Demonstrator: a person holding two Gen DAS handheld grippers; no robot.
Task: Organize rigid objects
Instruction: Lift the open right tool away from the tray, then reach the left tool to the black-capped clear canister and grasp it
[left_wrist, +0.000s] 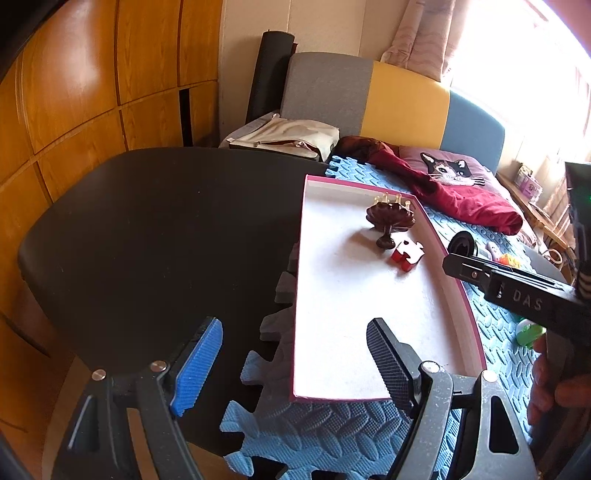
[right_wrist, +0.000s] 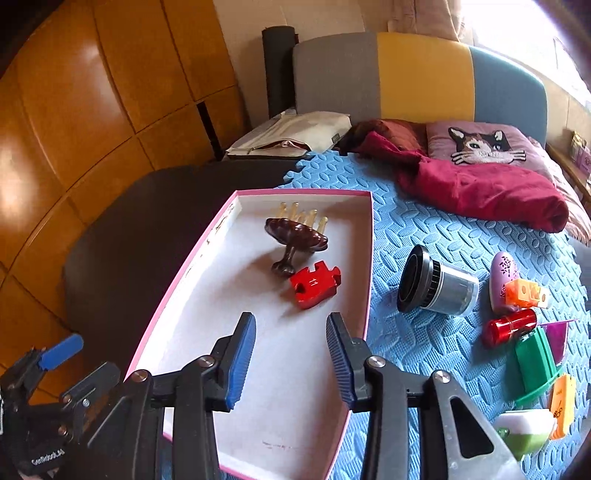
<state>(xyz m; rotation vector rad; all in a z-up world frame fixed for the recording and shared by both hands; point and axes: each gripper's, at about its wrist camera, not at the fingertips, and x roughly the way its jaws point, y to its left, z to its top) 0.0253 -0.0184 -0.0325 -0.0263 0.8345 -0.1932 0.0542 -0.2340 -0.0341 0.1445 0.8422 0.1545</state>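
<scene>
Right wrist view: the right gripper hangs over the near half of a shallow pink-rimmed white cardboard tray, its blue-padded jaws parted with nothing between them. Inside the tray lie a dark brown wooden scalp massager with pale prongs and, touching its handle, a red plastic puzzle-piece block. On the blue interlocking foam mat to the tray's right wait a black-and-grey cylindrical lens-like piece, a lilac oval case, an orange block, a red translucent cylinder and a green plastic piece. From the left wrist view, the left gripper is held above the tray's near left corner, beside the black tabletop, its jaws standing wide and empty. A crumpled red cloth and a cat-face cushion lie beyond the mat.
</scene>
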